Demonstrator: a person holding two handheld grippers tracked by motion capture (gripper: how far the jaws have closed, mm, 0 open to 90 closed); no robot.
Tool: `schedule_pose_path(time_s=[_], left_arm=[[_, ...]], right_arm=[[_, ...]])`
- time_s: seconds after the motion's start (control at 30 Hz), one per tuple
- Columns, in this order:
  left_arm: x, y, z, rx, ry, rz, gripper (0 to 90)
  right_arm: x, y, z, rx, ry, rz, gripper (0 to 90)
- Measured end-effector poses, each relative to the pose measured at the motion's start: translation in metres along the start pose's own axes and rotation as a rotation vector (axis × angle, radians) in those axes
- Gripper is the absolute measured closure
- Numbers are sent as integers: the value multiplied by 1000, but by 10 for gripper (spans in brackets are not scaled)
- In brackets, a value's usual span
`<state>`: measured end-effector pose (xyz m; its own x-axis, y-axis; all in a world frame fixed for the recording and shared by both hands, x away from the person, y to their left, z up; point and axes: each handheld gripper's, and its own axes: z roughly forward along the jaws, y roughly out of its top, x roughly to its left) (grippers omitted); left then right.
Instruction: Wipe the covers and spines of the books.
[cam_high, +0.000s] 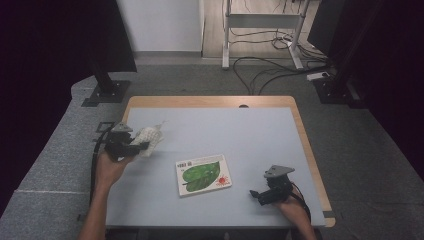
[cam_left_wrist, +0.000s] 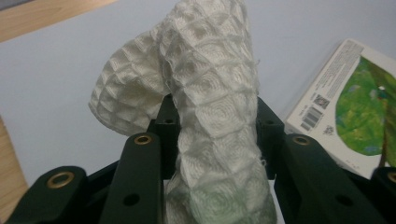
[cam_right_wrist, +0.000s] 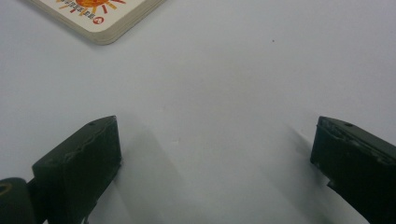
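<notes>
A white waffle-weave cloth (cam_high: 150, 138) hangs bunched in my left gripper (cam_high: 143, 144), which is shut on it above the left part of the table. In the left gripper view the cloth (cam_left_wrist: 210, 107) rises crumpled between the two black jaws, pinched at their tips, with a fold drooping to the left. A picture book (cam_high: 203, 174) with a green leaf and a red sun lies flat at the table's middle; its back-cover edge with a barcode (cam_left_wrist: 348, 114) lies to the right of the cloth. My right gripper (cam_high: 254, 195) rests low near the front right, open over bare table, its fingertips (cam_right_wrist: 81, 154) wide apart.
The light grey table (cam_high: 240, 135) has a wooden rim at the back and right. The book's corner (cam_right_wrist: 100, 21) lies ahead and to the left of the right gripper. Cables and a desk frame sit on the floor beyond the table.
</notes>
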<state>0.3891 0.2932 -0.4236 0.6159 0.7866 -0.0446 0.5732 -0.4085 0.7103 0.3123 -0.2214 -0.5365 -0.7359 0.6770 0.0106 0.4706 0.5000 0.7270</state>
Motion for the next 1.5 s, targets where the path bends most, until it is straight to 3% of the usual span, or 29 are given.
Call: schedule_pose_path(time_s=[0.33,0.63,0.87,1.2,1.4,1.5], left_arm=[[-22,6,10,9,-55,26,630],[-54,16,31,24,-112,96,628],[-78,17,52,77,-101,170,618],[-88,6,81,130,-132,172,618],[-90,0,90,138,-149,161,609],[-94,0,94,149,-140,177,609]], right_arm=[[0,0,0,0,-1,1,13],[0,0,0,-1,-1,0,14],[0,0,0,-1,-1,0,14],[0,0,0,-1,-2,0,15],[0,0,0,-1,-2,-1,15],[0,0,0,-1,-2,-1,15]])
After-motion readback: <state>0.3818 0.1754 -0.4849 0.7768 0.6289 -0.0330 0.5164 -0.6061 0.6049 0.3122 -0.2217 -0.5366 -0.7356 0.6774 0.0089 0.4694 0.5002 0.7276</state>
